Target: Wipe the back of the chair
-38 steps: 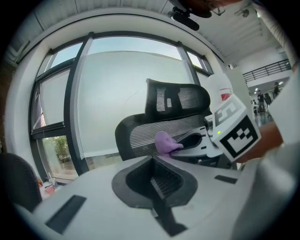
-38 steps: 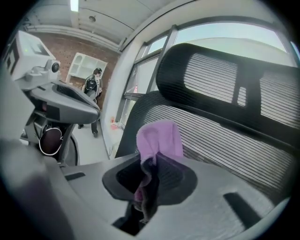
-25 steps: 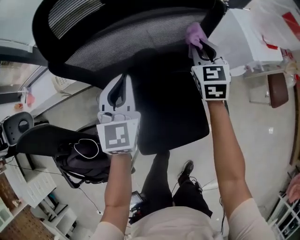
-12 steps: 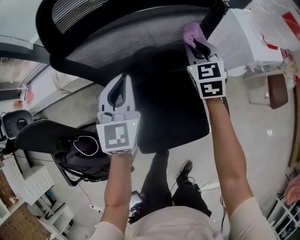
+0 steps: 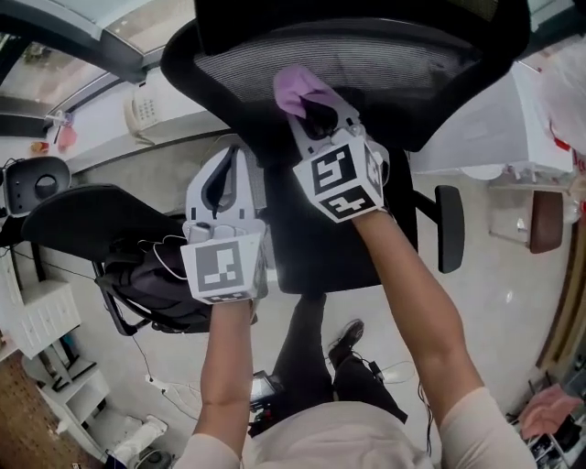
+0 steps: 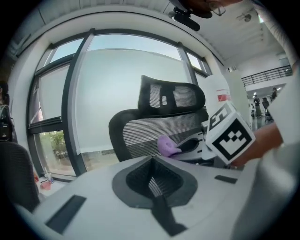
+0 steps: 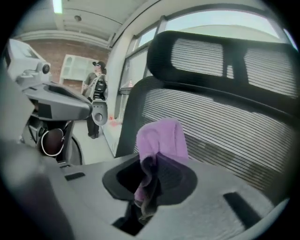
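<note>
Faced the black mesh chair back point(image 5: 403, 57) at the far centre of the scene, with its headrest point(image 5: 366, 16) farther still and the dark seat point(image 5: 320, 247) nearer. Pressed a purple cloth point(image 5: 295, 84) against the mesh left of centre, just below the top rim. Gripped that cloth in the right tool point(image 5: 314, 108), jaws clenched on a dark fold of it, the rest bunched up over the tips. Bore a black-and-white marker cube point(image 5: 341, 179) at the near end of that tool, tilted to the left. Held the left tool point(image 5: 224, 174) just left of the right one and nearer, by the chair's left edge, apart from the mesh, jaws clenched on nothing. Showed bare forearms reaching from the near edge, the right crossing leftward over the seat. Left the chair's right armrest point(image 5: 447, 240) clear of both tools, well to the right. Stood on a pale floor point(image 5: 499, 302), with a second black chair point(image 5: 73, 220) at the left and a dark bag point(image 5: 151, 298) just beside it. Set a white telephone point(image 5: 139, 112) on the ledge at the far left, under tall windows point(image 6: 117, 93). Caught a person point(image 7: 97, 86) standing far off to the left in the right gripper view.
</note>
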